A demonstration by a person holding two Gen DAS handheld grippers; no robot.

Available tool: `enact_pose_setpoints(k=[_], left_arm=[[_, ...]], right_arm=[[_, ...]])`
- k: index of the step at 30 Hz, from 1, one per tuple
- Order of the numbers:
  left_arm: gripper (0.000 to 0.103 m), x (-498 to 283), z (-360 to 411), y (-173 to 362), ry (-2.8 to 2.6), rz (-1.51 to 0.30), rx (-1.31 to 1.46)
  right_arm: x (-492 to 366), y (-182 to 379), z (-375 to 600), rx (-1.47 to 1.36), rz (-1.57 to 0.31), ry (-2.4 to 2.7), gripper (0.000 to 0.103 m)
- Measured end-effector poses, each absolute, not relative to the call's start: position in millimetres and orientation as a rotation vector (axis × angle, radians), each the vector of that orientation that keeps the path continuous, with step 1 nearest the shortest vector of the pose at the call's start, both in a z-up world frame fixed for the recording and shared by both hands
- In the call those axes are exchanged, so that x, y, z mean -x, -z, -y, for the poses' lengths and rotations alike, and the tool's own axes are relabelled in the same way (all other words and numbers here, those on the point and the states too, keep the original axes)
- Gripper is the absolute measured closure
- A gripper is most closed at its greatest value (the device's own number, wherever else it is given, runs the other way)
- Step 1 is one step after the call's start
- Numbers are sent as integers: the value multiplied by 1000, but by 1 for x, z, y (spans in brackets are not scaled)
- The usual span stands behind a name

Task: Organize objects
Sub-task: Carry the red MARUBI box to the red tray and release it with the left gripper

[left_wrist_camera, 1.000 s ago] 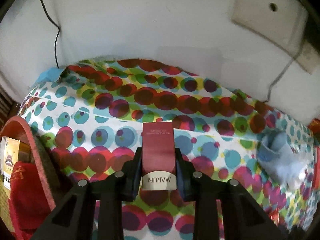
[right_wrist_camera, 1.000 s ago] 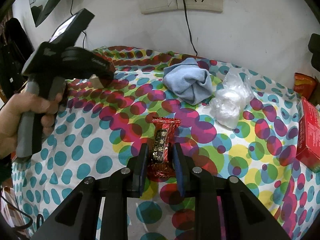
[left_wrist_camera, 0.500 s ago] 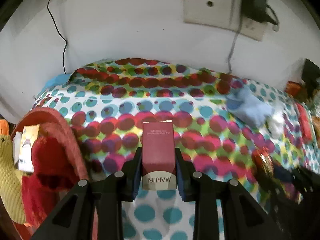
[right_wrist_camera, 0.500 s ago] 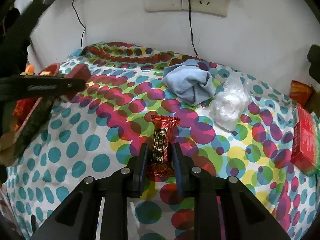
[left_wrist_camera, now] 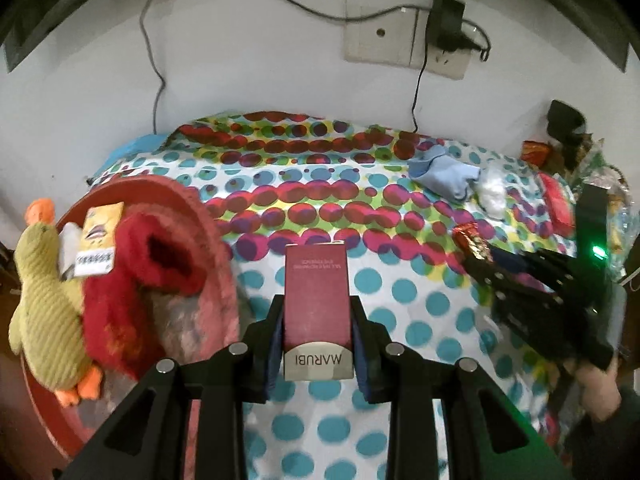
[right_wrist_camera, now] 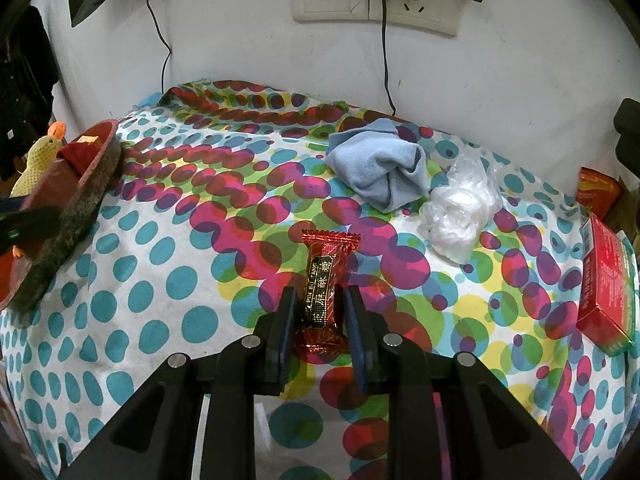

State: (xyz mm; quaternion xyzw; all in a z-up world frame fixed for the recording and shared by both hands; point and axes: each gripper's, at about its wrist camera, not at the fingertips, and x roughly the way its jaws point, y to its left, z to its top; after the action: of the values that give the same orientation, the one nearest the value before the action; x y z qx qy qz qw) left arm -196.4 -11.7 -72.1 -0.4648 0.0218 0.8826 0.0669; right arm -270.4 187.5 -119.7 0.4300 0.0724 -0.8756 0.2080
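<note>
Tilted downward above the polka-dot tablecloth, the left gripper clamps a maroon MARUBI box beside the red basket; the right gripper pinches a red candy wrapper.

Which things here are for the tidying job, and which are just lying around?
For the job:
- maroon box, held in the left tool
- candy, held in the right tool
- red basket with the duck and red plush
- probably the blue cloth, plastic wad and red carton, not yet put away

Just lying around:
- spotted cover
- wall sockets and cables
</note>
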Motion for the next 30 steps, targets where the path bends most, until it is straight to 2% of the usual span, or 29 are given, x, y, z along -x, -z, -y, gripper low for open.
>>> enact_pose_setpoints(k=[19, 27, 30], left_arm=[[73, 125, 126, -1, -2862, -93, 1361], [73, 126, 184, 8, -2968, -83, 1414], [73, 130, 201, 18, -2956, -2, 1446]], right_arm=[[271, 121, -190, -1197, -229, 2447, 79], [271, 122, -189, -1197, -232, 2448, 79], [270, 122, -186, -1197, -231, 2449, 79]])
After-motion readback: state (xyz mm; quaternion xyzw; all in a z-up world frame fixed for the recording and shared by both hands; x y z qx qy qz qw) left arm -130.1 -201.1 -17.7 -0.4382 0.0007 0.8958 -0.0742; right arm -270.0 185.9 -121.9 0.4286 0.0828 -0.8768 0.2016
